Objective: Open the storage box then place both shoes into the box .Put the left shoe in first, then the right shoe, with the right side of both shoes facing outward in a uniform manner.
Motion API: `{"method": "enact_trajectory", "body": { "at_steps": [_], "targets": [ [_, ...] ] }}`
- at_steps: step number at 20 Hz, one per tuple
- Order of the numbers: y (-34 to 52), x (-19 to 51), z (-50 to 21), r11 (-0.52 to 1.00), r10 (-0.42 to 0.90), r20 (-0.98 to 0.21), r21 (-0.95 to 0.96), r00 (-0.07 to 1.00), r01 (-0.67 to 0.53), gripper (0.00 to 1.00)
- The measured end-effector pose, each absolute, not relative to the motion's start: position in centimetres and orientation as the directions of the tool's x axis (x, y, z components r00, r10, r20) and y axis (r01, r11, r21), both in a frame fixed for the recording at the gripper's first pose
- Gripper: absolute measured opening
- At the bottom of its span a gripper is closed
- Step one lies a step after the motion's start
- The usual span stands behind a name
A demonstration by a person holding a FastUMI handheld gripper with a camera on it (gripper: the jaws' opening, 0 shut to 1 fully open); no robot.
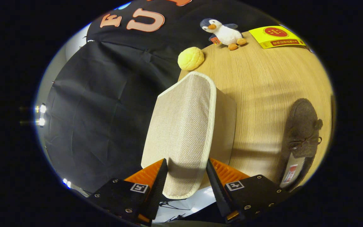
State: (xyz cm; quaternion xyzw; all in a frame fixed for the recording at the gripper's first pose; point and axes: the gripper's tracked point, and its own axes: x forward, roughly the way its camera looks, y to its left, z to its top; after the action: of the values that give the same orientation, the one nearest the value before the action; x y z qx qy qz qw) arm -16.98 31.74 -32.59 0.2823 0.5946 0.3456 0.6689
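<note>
The storage box's beige woven lid [181,126] stands tilted up on edge, its near end between my fingers. My gripper [186,167] is shut on that lid, one finger pressing each side. Behind the lid shows the box's plain beige wall [226,126], resting on the wooden table [263,78]. One brown fuzzy shoe [301,132] with a bow lies on the table to the right of the box, beyond my right finger, toe pointing away. The inside of the box is hidden by the lid.
A plush penguin [225,31], a round yellow bun-like toy [190,58] and a yellow packet [276,37] sit at the table's far end. Black booth cloth hangs left of the table edge. Bare tabletop lies between box and shoe.
</note>
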Motion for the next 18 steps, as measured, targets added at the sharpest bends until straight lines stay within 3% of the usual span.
{"method": "enact_trajectory", "body": {
  "at_steps": [6, 10, 18],
  "targets": [
    [32.8, -15.8, -23.6, 0.496, 0.869, -0.485, 0.846, 0.104, -0.198, 0.64],
    [35.8, -15.6, -17.8, 0.408, 0.913, -0.393, 0.865, 0.11, -0.292, 0.44],
    [44.4, -15.8, -14.3, 0.373, 0.924, -0.379, 0.854, 0.056, -0.362, 0.23]
  ]
}}
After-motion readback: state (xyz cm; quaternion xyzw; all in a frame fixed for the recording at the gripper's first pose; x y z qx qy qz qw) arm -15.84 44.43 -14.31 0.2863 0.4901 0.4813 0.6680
